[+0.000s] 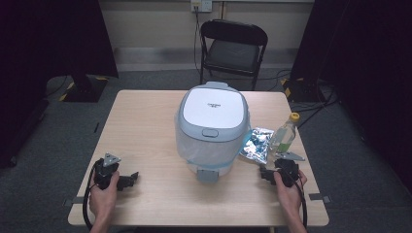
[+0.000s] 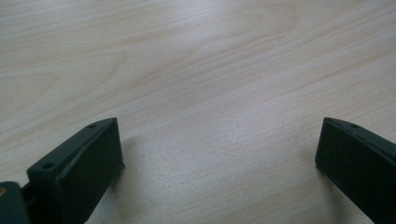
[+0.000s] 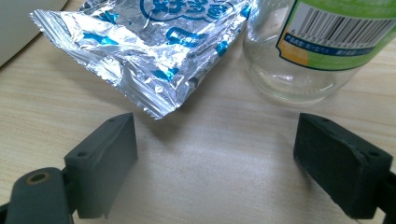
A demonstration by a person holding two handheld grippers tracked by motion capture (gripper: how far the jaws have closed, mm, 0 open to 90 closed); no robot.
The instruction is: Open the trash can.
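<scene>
A white and pale-blue rice cooker (image 1: 212, 127) with its lid closed stands in the middle of the wooden table (image 1: 141, 126). To its right lies a silver foil packet (image 1: 256, 144) with blue print (image 3: 149, 46), and beside that stands a clear bottle (image 1: 283, 136) with a yellow cap and green label (image 3: 322, 42). My right gripper (image 1: 266, 174) rests low on the table just short of the packet and bottle, jaws wide apart, nothing between them (image 3: 215, 161). My left gripper (image 1: 130, 179) lies near the front left over bare wood (image 2: 219, 154), open and holding nothing.
A black folding chair (image 1: 232, 48) stands beyond the table's far edge. Dark stands and cables sit on the grey floor at both sides. Bare tabletop stretches to the left of the cooker.
</scene>
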